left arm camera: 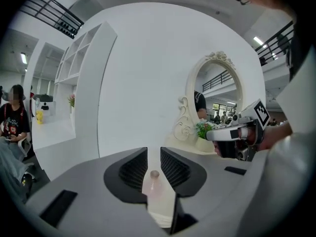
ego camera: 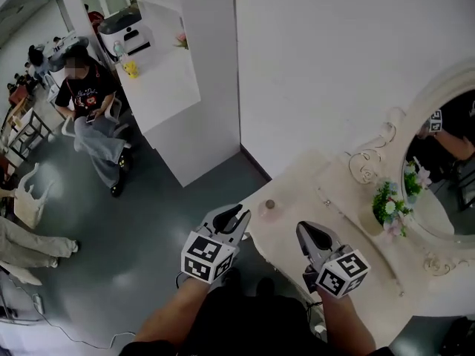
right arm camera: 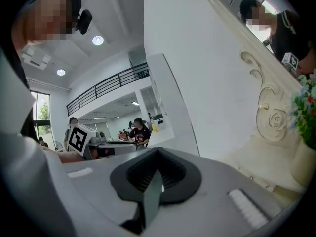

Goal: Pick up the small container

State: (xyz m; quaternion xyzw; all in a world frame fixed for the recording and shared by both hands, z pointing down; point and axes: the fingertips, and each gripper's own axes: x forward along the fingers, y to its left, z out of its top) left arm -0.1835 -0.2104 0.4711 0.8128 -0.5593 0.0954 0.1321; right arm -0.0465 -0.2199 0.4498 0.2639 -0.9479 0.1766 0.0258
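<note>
Container (left arm camera: 154, 183) lies just beyond parted jaws of left hand-held gripper (left arm camera: 154, 156).

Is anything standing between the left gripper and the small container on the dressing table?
Nothing visible. The small container stands alone near the dressing table's corner, straight ahead through the gap between the left gripper's parted jaws, with only bare tabletop around it.

The left hand-held gripper (left arm camera: 154, 158) is matt grey plastic with ribbed black pads (left arm camera: 133, 170). The small container (left arm camera: 154, 182) looks translucent pink and smooth. The worktop (ego camera: 297, 197) is smooth cream.
</note>
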